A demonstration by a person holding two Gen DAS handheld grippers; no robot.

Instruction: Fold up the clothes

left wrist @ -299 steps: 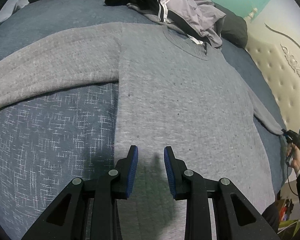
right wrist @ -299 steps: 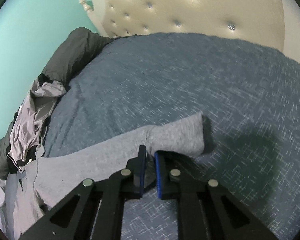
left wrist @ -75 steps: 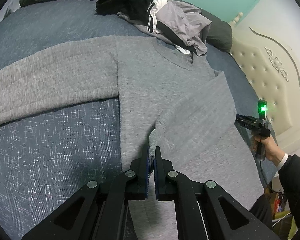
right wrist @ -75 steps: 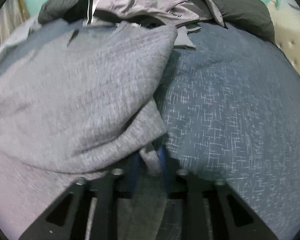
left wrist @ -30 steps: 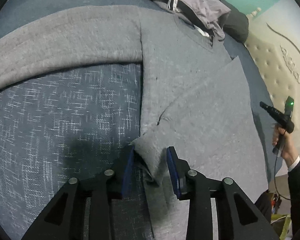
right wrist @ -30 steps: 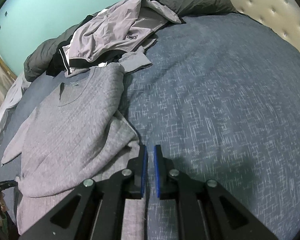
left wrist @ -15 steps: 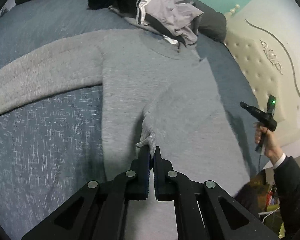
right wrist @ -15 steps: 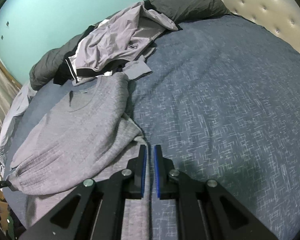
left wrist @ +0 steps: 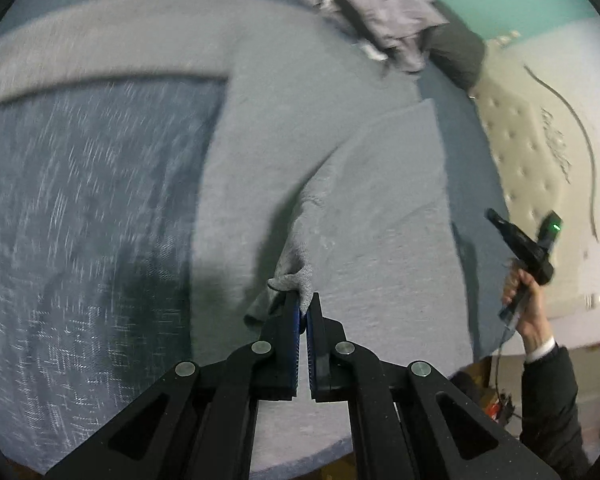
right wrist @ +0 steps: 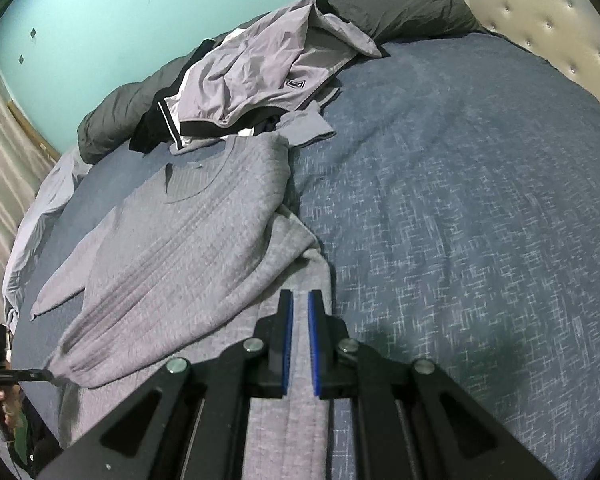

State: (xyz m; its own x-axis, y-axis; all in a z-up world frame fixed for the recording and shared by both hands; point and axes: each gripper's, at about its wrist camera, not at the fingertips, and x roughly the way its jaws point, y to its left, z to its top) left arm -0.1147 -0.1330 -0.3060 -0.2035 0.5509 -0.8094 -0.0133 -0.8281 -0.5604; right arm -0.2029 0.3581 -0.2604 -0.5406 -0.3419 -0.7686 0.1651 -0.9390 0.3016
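A: Where's the grey sweater [right wrist: 188, 240] now?

B: Face up on the blue bedspread [right wrist: 460, 200], collar toward 12 o'clock in the right wrist view. One sleeve is folded across the chest; its cuff [left wrist: 296, 276] is pinched in the left gripper [left wrist: 303, 312], jaws all but shut on the knit. The other sleeve [left wrist: 100, 52] lies stretched out toward 9 o'clock in the left view.

A: What changed just now?

B: A second ago the left jaws stood open around that cuff; half a second ago they had closed on it, and now the cuff is lifted off the body, the sleeve rising in a ridge. The left view is blurred, so I'd say the gripper is moving. I'd judge the sleeve is being re-laid, not released.

A: And the right gripper [right wrist: 298, 316]?

B: Nearly closed, a narrow gap, nothing between the pads. It hovers over the sweater's side edge at 6 o'clock; the person's hand [left wrist: 524, 300] holds it raised at 3 o'clock in the left view.

A: Beyond that?

B: A heap of jackets [right wrist: 260, 80] at 12 o'clock, against a dark pillow [right wrist: 400, 4].
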